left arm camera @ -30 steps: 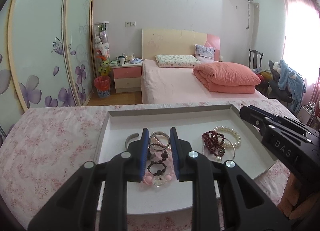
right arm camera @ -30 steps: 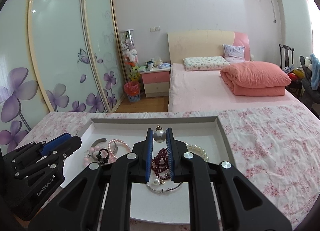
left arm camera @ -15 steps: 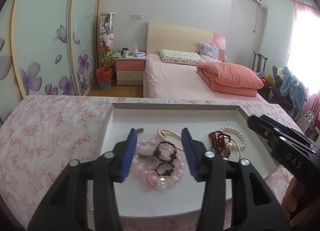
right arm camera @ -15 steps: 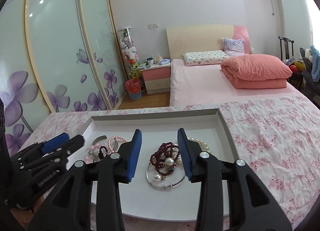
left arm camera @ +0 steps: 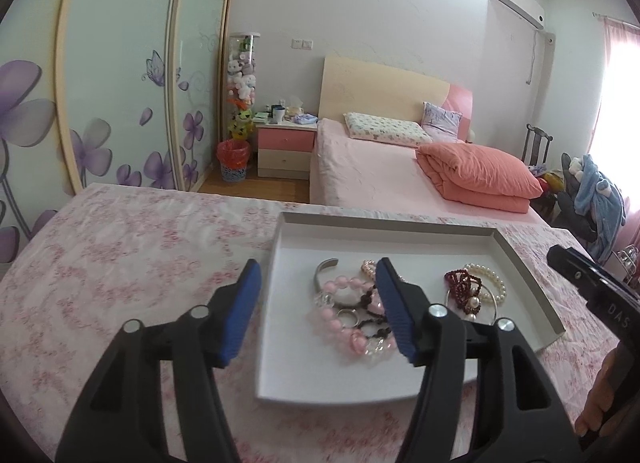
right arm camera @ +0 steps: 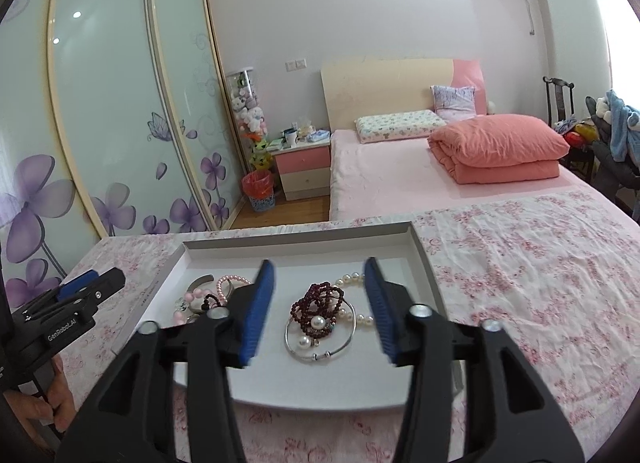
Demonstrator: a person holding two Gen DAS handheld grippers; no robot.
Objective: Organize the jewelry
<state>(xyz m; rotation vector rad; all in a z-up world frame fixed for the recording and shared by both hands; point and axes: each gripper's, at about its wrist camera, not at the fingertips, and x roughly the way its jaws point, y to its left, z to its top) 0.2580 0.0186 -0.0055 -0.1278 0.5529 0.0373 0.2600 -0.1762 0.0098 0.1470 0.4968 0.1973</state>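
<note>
A white tray [left arm camera: 524, 259] lies on a floral cloth and also shows in the right wrist view [right arm camera: 420, 259]. It holds two jewelry heaps. The left heap has a pink bead bracelet [left arm camera: 340, 287], a silver cuff [left arm camera: 320, 275], a ring [left arm camera: 347, 317] and black beads. The right heap has a dark red bead string [right arm camera: 320, 305], a pearl strand [right arm camera: 352, 279] and a silver bangle with pearls [right arm camera: 320, 347]. My left gripper [left arm camera: 316, 311] is open and empty above the tray's left edge. My right gripper [right arm camera: 320, 311] is open and empty above the right heap.
The floral cloth [right arm camera: 540, 283] covers the surface around the tray. Behind are a pink bed [left arm camera: 380, 179] with a folded quilt, a nightstand [left arm camera: 284, 147], a red bin [left arm camera: 234, 161] and sliding wardrobe doors [right arm camera: 100, 103].
Both grippers opened, let go of their pieces into the tray and drew back. The left gripper shifted left, past the tray's left edge.
</note>
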